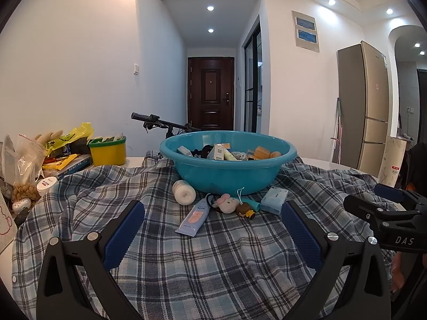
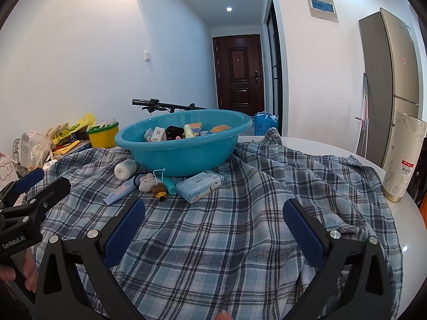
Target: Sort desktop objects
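Observation:
A teal basin point(image 1: 226, 172) point(image 2: 186, 149) holding several small boxes and toys stands on a plaid cloth point(image 1: 202, 256) point(image 2: 240, 226). In front of it lie a white bottle point(image 1: 184, 192) point(image 2: 125, 169), a pale blue tube point(image 1: 194, 217) point(image 2: 119, 189), a pink plush toy point(image 1: 227, 204) point(image 2: 148, 182), a brown figure point(image 1: 245, 210) point(image 2: 160, 190), a teal tube point(image 1: 253, 203) point(image 2: 169, 184) and a blue tissue pack point(image 1: 274, 200) point(image 2: 199, 184). My left gripper point(image 1: 212, 210) is open, short of them. My right gripper point(image 2: 213, 208) is open over bare cloth, to the right of them.
A yellow tub point(image 1: 108, 150) point(image 2: 102, 134), bags, books and plush toys crowd the table's left edge. A white jar point(image 1: 46, 185) sits there too. A tall patterned cylinder point(image 2: 400, 157) stands at the table's right edge. Scooter handlebars point(image 1: 160, 122) rise behind the basin.

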`<act>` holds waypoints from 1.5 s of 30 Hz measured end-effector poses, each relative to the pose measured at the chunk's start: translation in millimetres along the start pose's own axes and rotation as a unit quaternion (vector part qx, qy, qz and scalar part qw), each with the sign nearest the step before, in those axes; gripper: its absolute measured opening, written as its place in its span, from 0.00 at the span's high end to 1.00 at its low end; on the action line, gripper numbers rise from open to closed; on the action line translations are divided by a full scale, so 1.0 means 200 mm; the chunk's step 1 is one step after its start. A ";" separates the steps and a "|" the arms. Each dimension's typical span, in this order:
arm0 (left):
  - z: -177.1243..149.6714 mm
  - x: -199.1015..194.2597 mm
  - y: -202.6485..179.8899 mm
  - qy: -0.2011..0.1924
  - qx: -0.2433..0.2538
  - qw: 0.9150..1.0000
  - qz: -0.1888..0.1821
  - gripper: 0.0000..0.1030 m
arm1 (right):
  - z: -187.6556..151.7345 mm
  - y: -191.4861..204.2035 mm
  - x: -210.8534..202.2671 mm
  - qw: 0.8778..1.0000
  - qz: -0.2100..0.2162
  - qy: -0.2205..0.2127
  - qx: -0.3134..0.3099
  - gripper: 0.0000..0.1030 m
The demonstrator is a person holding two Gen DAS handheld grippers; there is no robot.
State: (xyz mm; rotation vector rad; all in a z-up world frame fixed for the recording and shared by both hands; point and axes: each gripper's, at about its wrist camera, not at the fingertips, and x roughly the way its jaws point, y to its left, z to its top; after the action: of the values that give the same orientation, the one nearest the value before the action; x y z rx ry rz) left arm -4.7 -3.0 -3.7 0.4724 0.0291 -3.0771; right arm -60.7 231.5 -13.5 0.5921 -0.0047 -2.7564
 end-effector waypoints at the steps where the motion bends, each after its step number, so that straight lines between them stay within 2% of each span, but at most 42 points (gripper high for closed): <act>1: 0.00 0.00 0.00 -0.001 0.001 1.000 0.001 0.00 | 0.00 0.00 0.00 1.000 0.001 0.001 0.000 0.00; 12: 0.00 -0.02 0.01 -0.005 -0.004 1.000 0.008 0.00 | -0.01 0.00 0.01 1.000 -0.002 0.007 0.006 0.00; 14: 0.00 -0.02 0.01 -0.003 -0.003 1.000 0.015 0.00 | -0.01 0.00 0.01 1.000 -0.014 0.015 0.003 0.00; 17: 0.02 0.00 0.01 0.021 0.004 0.997 0.076 0.00 | -0.01 0.04 0.03 0.998 -0.037 0.041 -0.018 0.00; 19: 0.07 0.00 0.04 0.039 -0.012 0.998 0.057 0.00 | 0.01 0.07 0.03 0.997 -0.034 0.056 -0.037 0.00; 22: 0.15 -0.01 0.09 0.042 -0.044 0.997 0.046 0.00 | 0.07 0.07 0.00 0.997 -0.040 0.049 -0.033 0.00; 27: 0.26 -0.01 0.09 0.050 -0.025 0.996 0.071 0.00 | 0.16 0.06 0.00 0.998 -0.025 0.060 -0.019 0.00; 30: 0.33 0.02 0.10 0.061 -0.035 0.995 0.064 0.00 | 0.23 0.08 -0.02 0.998 -0.034 0.051 -0.032 0.00; 40: 0.67 0.02 0.08 0.010 -0.027 0.998 0.060 0.00 | 0.52 0.08 -0.05 0.999 -0.041 0.012 -0.032 0.00; 45: 0.80 0.04 0.07 -0.001 -0.018 0.998 0.055 0.00 | 0.66 0.10 -0.04 0.999 -0.035 -0.007 -0.032 0.00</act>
State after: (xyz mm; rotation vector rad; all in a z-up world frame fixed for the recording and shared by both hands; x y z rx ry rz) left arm -59.5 -20.2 146.4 0.4520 0.0572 -2.9635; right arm -100.9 206.9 111.6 0.5667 0.1036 -2.8154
